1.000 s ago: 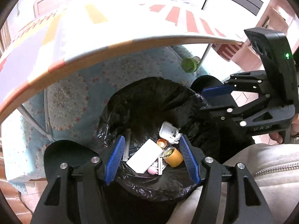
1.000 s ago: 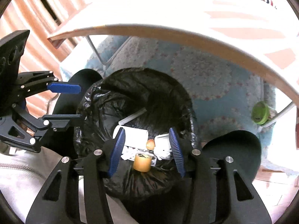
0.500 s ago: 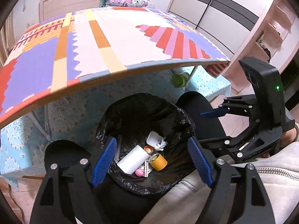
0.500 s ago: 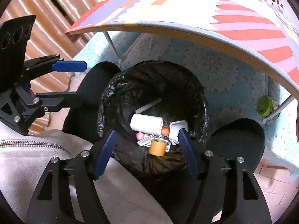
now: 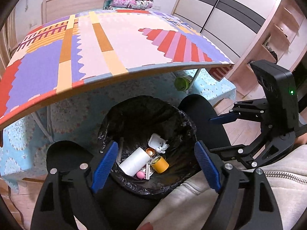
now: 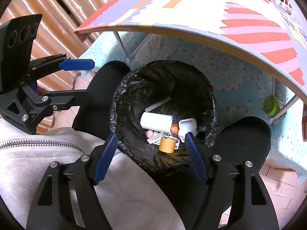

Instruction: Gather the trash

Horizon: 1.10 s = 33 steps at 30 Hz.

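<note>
Two tools hang over the black-lined round bin [image 5: 147, 115] between our knees: our left tool [image 5: 156, 165] has its blue jaws opening with nothing between them, and our right tool [image 6: 149, 156] stands wide and empty too. Down in the bin we see the trash: a white plastic cylinder [image 6: 156, 121], a small amber bottle [image 6: 167, 144], a white hinged case [image 5: 156, 141] and a pink bit [image 5: 141, 174]. Beyond the bin, the patterned foam-mat tabletop [image 5: 119, 44] curves overhead, with a green-lidded jar [image 6: 270, 105] beside its leg.
</note>
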Available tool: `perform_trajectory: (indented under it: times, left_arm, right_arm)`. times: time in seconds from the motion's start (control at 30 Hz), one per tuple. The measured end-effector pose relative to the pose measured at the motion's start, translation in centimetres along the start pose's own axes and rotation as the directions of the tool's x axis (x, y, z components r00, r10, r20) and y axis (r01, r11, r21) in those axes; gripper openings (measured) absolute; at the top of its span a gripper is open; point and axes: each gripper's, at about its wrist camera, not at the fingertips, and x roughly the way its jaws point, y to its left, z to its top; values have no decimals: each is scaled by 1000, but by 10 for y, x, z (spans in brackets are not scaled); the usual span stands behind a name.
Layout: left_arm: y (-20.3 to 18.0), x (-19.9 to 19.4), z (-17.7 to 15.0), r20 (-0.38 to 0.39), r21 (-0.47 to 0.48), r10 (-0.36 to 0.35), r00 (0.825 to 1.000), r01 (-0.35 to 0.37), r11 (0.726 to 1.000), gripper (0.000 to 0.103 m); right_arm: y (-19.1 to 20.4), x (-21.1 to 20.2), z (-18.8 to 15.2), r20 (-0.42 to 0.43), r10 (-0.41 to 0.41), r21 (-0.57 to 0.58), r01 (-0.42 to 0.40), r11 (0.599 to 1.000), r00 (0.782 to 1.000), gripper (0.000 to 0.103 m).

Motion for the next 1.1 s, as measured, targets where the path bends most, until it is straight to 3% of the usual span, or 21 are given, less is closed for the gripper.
perform_trajectory:
  times: [1.1]
  left_arm:
    - [-2,7,-1,-16,-9,-29,999,29,1000,79]
  right_arm:
    - [1,2,2,9,12,-5,-12,1000,1000,72]
